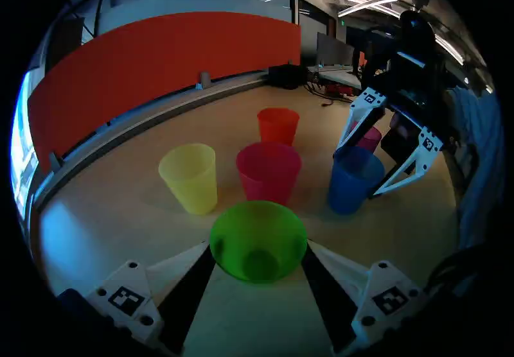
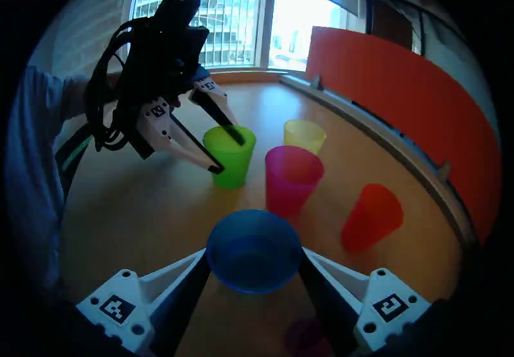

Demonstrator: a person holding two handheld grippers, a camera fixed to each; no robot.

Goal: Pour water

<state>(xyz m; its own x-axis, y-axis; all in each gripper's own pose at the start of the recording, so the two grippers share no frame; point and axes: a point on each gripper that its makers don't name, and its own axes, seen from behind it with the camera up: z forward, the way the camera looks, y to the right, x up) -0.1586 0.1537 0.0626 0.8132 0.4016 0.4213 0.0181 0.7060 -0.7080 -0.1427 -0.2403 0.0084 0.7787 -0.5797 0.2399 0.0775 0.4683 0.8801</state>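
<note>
left gripper view, green cup (image 1: 258, 241), table (image 1: 115, 216), orange partition (image 1: 160, 61)

The left tool (image 1: 257, 251) and right tool (image 2: 254, 254) look alike: white fingers (image 1: 168, 272) with black inner faces, a square black-and-white marker (image 1: 126, 299) and small screw holes (image 1: 132, 264) at each finger's base. Behind the left tool: black housing (image 2: 164, 42), looping black cables (image 2: 105, 122), a grey-blue sleeve (image 2: 32, 164).

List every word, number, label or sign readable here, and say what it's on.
None readable.
The square black-and-white markers on the left tongs and right tongs are coded patterns, not text.
The green cup and blue cup show no print.
</note>
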